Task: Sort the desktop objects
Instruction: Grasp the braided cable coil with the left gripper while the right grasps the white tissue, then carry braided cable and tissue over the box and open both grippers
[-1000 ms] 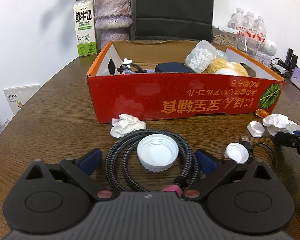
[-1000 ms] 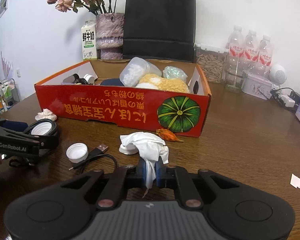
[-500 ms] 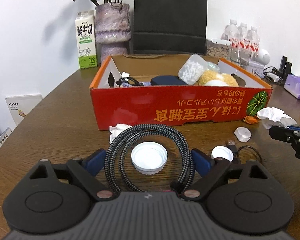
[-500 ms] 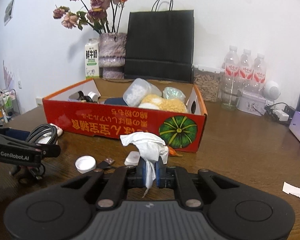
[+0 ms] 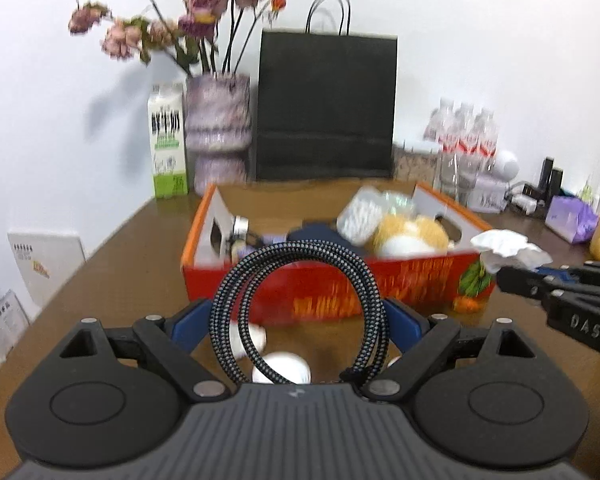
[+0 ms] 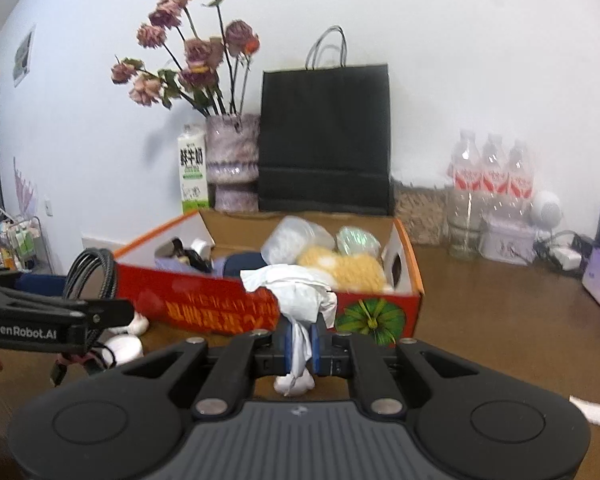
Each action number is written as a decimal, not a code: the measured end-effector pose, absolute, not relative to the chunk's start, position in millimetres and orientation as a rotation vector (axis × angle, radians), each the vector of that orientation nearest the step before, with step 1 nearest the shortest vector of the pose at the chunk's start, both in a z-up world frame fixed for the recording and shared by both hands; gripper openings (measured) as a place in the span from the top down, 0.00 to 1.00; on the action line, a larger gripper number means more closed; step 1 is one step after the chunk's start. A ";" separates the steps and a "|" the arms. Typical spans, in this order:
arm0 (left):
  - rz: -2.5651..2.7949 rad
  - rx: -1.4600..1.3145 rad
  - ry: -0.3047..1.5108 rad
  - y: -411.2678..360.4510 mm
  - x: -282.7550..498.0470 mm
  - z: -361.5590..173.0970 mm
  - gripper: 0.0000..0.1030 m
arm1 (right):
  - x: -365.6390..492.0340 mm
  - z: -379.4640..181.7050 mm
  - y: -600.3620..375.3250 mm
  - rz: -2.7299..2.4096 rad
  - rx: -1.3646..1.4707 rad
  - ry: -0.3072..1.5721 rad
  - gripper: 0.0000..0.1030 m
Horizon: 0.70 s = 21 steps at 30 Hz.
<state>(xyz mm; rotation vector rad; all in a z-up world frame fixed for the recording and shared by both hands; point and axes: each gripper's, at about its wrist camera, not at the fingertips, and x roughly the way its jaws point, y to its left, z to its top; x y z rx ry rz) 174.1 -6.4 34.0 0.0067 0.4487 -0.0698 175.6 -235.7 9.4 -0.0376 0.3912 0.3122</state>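
The left gripper (image 5: 298,316) stands spread wide, its blue pads pressing the sides of a coiled black-and-white braided cable (image 5: 300,304) lifted upright. The right gripper (image 6: 300,340) pinches a crumpled white tissue (image 6: 296,292). Both loads hang just near of the red cardboard box (image 6: 204,304), which lies straight ahead, long side facing them.

White wall (image 6: 460,60) behind brown wooden table (image 6: 500,320). Black paper bag (image 6: 324,140) at 12 o'clock, flower vase (image 6: 232,160) at 11.
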 end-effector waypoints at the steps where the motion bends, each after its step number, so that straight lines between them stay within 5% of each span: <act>1: -0.069 0.007 0.435 -6.4 175.7 38.7 0.11 | 177.2 12.9 -233.3 0.316 -0.042 0.384 0.92; 21: -0.064 0.006 0.357 -0.4 277.9 63.0 0.11 | 276.6 35.3 -179.5 0.371 -0.036 0.347 0.92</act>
